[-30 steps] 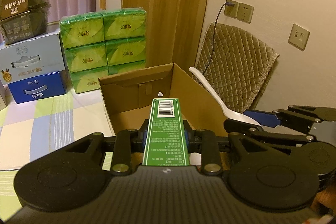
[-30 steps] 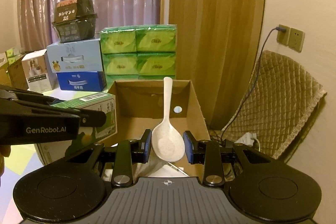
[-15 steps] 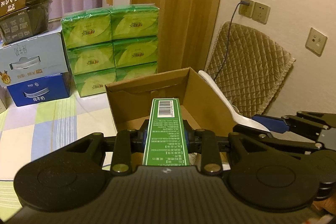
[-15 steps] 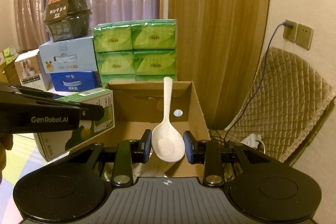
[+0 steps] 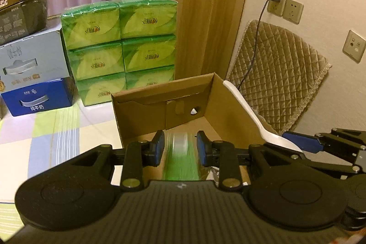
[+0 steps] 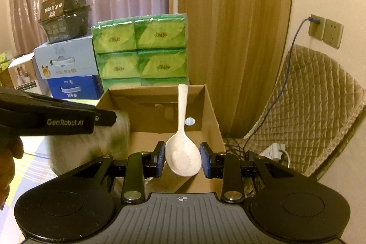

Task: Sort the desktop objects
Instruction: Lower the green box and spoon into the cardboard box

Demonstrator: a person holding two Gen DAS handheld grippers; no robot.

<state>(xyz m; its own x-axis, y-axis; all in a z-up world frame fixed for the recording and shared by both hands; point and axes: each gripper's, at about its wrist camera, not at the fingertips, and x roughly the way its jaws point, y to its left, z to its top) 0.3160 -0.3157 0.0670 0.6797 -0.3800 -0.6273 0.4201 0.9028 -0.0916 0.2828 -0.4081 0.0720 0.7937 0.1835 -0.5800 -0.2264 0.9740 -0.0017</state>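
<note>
While our left gripper (image 5: 180,148) hangs over the open cardboard box (image 5: 231,116), its blue pads stand apart with a gap on each side of the green carton (image 5: 180,159), which shows only as a smeared green-and-white streak between them; nothing grips it, and we cannot tell from the blur where it rests. From the right wrist view the same carton (image 6: 91,145) is a pale blur just beside the box's left wall, under the left gripper's black arm (the one lettered GenRobot.AI). Our right gripper (image 6: 182,158) holds the white rice spoon (image 6: 181,152) by its bowl, the pads narrow against both edges, the handle pointing away over the box toward its far wall. The box sits on a checked tablecloth (image 5: 57,127). Behind it stands a wrapped pack of green tissue bricks (image 5: 121,47), with a blue-and-white milk case (image 5: 34,74) to its left and a dark food tub (image 6: 64,15) on top of that case. A quilted cushion (image 5: 281,74) leans on the wall to the right.
</note>
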